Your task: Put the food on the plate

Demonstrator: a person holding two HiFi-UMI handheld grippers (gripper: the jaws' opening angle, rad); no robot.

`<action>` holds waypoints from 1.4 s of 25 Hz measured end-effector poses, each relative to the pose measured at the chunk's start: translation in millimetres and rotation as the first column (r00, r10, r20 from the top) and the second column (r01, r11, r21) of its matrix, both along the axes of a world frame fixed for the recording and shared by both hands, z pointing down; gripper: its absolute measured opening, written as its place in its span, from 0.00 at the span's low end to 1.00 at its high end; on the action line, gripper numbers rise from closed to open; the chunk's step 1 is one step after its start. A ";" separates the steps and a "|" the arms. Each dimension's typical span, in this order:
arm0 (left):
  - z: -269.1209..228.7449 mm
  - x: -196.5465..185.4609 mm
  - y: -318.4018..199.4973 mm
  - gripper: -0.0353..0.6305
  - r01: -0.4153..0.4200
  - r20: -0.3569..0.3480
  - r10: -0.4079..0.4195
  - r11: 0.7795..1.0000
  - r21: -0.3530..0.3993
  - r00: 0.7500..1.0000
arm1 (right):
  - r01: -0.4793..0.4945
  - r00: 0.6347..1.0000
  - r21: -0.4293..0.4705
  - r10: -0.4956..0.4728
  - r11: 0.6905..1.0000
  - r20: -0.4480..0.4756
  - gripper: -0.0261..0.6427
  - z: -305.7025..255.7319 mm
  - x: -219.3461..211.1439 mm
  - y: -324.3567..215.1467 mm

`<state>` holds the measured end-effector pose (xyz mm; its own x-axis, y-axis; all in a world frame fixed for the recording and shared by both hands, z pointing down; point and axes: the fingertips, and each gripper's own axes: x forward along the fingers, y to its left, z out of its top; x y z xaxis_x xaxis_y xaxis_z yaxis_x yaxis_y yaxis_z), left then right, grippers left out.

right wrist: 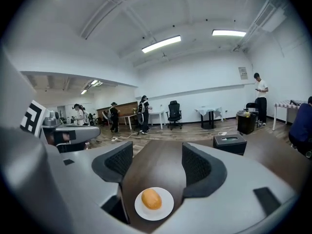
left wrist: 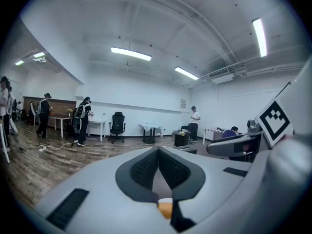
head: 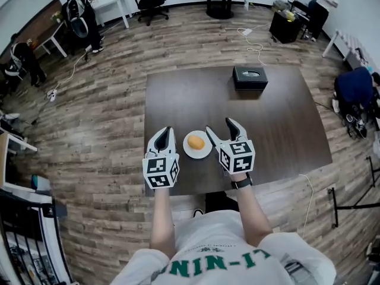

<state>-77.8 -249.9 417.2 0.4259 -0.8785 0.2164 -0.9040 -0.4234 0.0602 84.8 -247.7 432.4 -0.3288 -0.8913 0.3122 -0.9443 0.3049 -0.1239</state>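
An orange bun [head: 196,142] lies on a small white plate [head: 189,151] near the front edge of the dark brown table [head: 279,123]. The plate sits between my two grippers. My left gripper [head: 164,135] rests just left of the plate, shut with nothing held. In the left gripper view its pads [left wrist: 146,167] meet, and a sliver of the bun [left wrist: 165,209] shows below them. My right gripper [head: 219,127] stands just right of the plate, open and empty. In the right gripper view the bun [right wrist: 151,198] and plate [right wrist: 165,209] lie low between the parted jaws of the right gripper [right wrist: 157,156], untouched.
A black tissue box [head: 250,76] stands at the table's far side, also visible as the black tissue box [right wrist: 229,143]. The person's arms reach in over the table's front edge [head: 196,192]. Several people, office chairs and tables stand around the room on the wooden floor.
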 end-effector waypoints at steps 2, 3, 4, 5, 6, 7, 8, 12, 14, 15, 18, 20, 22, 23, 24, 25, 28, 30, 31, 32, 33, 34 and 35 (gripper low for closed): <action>-12.4 4.7 5.6 0.07 -0.008 0.000 0.008 1.000 0.025 1.000 | -0.005 1.000 0.043 0.005 0.999 -0.001 0.50 -18.1 1.8 6.4; -16.9 6.3 10.5 0.07 -0.008 -0.002 0.008 0.999 0.034 1.000 | -0.003 1.000 0.059 0.003 0.998 -0.004 0.48 -25.2 2.1 12.0; -20.7 7.4 16.4 0.07 -0.006 -0.007 0.006 0.999 0.041 1.000 | 0.001 1.000 0.072 -0.001 0.997 -0.005 0.46 -31.4 1.8 18.8; -24.5 8.3 22.5 0.07 -0.005 -0.012 0.006 0.999 0.047 1.000 | 0.005 1.000 0.085 -0.005 0.996 -0.005 0.44 -37.1 1.0 25.8; -28.3 9.6 27.9 0.07 -0.008 -0.015 0.009 0.999 0.054 1.000 | 0.008 1.000 0.098 -0.008 0.995 -0.003 0.43 -42.7 0.0 32.4; -32.3 11.5 32.2 0.07 -0.013 -0.015 0.014 0.998 0.062 1.000 | 0.009 1.000 0.110 -0.009 0.994 0.000 0.40 -48.3 -0.9 38.2; -37.0 13.5 35.0 0.07 -0.018 -0.015 0.020 0.997 0.071 1.000 | 0.009 1.000 0.123 -0.009 0.992 0.002 0.38 -54.0 -1.5 42.7; -59.6 16.6 42.3 0.07 -0.029 -0.031 0.033 0.992 0.126 0.999 | 0.007 1.000 0.185 -0.007 0.983 -0.001 0.31 -78.1 -6.2 54.1; -69.3 16.2 49.8 0.07 -0.031 -0.030 0.036 0.988 0.149 0.999 | 0.007 1.000 0.214 -0.007 0.977 -0.002 0.28 -89.2 -8.9 61.8; -73.7 16.2 53.1 0.07 -0.031 -0.027 0.036 0.987 0.160 0.999 | 0.007 1.000 0.227 -0.006 0.974 -0.002 0.26 -94.5 -9.4 65.2; -84.2 15.4 59.3 0.07 -0.028 -0.029 0.034 0.983 0.183 0.999 | -0.001 1.000 0.255 0.001 0.967 -0.002 0.22 -107.6 -8.7 72.1; -87.5 12.1 60.7 0.07 -0.024 -0.030 0.030 0.981 0.190 0.999 | -0.009 1.000 0.271 0.009 0.963 0.001 0.18 -113.6 -9.8 74.4; -89.2 8.4 61.3 0.07 -0.020 -0.029 0.026 0.981 0.195 0.999 | -0.022 1.000 0.287 0.021 0.958 0.008 0.12 -118.1 -10.7 75.4; -89.5 6.9 62.1 0.07 -0.019 -0.029 0.025 0.981 0.195 0.999 | -0.027 1.000 0.293 0.025 0.956 0.010 0.07 -119.4 -11.0 76.0; -89.4 5.5 63.4 0.07 -0.018 -0.030 0.024 0.981 0.195 0.999 | -0.029 1.000 0.297 0.028 0.954 0.010 0.06 -120.2 -11.6 77.0; -89.1 4.0 64.9 0.07 -0.016 -0.031 0.023 0.981 0.195 0.999 | -0.028 1.000 0.300 0.027 0.953 0.007 0.06 -120.8 -12.6 77.9; -88.3 -0.9 67.9 0.07 -0.011 -0.030 0.017 0.981 0.194 0.999 | -0.022 1.000 0.303 0.022 0.953 0.001 0.06 -121.0 -15.8 79.4; -87.5 -3.0 68.3 0.07 -0.009 -0.027 0.015 0.981 0.193 1.000 | -0.025 1.000 0.301 0.025 0.953 0.003 0.06 -119.6 -16.1 78.8; -87.0 -4.0 68.5 0.07 -0.008 -0.026 0.014 0.981 0.192 1.000 | -0.026 1.000 0.298 0.026 0.954 0.004 0.06 -118.5 -16.2 78.4; -86.5 -5.1 68.6 0.07 -0.007 -0.026 0.012 0.982 0.191 1.000 | -0.027 1.000 0.296 0.027 0.955 0.006 0.06 -117.5 -16.3 78.2; -86.3 -6.0 68.6 0.07 -0.004 -0.027 0.010 0.982 0.190 1.000 | -0.027 1.000 0.294 0.026 0.956 0.007 0.06 -116.7 -16.4 78.0; -86.3 -6.7 68.3 0.07 -0.002 -0.028 0.007 0.982 0.189 1.000 | -0.027 1.000 0.293 0.026 0.956 0.008 0.06 -116.3 -16.5 77.6; -86.3 -7.1 67.7 0.07 0.000 -0.029 0.005 0.982 0.188 1.000 | -0.026 1.000 0.292 0.025 0.956 0.008 0.06 -116.1 -16.6 77.0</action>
